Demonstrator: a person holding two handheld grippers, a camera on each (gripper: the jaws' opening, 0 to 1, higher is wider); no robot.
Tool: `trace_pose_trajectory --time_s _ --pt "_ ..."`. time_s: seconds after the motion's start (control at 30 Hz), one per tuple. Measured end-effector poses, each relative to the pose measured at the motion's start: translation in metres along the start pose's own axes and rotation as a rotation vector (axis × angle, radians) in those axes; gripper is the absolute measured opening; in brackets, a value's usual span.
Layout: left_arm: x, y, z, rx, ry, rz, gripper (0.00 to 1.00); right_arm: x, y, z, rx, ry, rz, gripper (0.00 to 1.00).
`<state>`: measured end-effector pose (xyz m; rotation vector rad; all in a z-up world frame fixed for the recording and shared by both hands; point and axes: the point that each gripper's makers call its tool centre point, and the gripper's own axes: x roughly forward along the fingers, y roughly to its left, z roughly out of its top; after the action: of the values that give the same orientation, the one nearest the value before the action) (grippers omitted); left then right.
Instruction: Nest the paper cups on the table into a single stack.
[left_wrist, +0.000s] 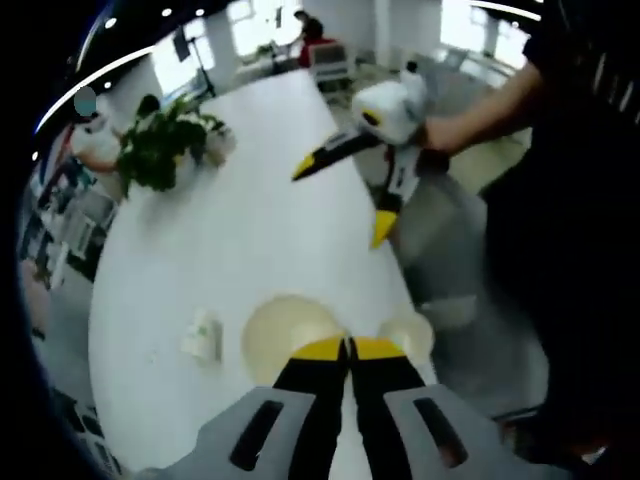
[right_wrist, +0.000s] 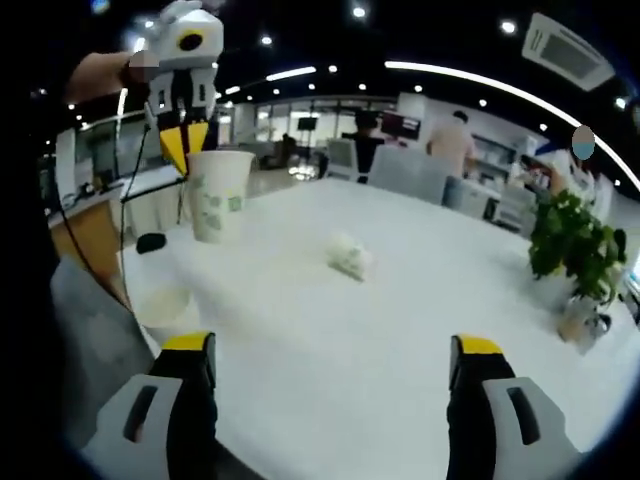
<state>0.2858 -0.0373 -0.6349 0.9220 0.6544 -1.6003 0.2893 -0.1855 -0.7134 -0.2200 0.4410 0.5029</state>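
The left gripper (right_wrist: 185, 140) holds a paper cup (right_wrist: 219, 196) by its rim above the white surface (right_wrist: 400, 330), jaws clamped, while the right gripper (right_wrist: 335, 350) stands with jaws wide apart.

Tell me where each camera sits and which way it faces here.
Left gripper view: rides on the left gripper, looking down along its shut fingers into the held paper cup and onto the white table; the person's arm shows.
Right gripper view: rides on the right gripper, looking level across the table between its open fingers; a hand shows upper left.
Shared: table, paper cup, second cup, plant; each view shows the other gripper.
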Motion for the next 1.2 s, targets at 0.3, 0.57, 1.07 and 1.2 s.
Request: trace_pose_trajectory --time_s 0.3,0.57,1.07,1.2 --pt "0.009 -0.026 -0.003 -0.014 -0.006 -0.042 0.00 0.002 0.001 0.004 0.002 -0.002 -0.002 0.95" --pt "0.017 -0.047 -0.006 0.027 0.020 -0.076 0.00 0.006 0.004 0.004 -0.003 0.002 0.006 0.95" --pt "0.036 -0.073 -0.012 0.038 0.035 -0.124 0.00 0.008 0.004 0.005 0.004 0.001 0.010 0.94" --pt "0.040 -0.075 -0.015 0.039 0.041 -0.126 0.00 0.007 0.004 0.006 0.002 -0.001 0.013 0.94"
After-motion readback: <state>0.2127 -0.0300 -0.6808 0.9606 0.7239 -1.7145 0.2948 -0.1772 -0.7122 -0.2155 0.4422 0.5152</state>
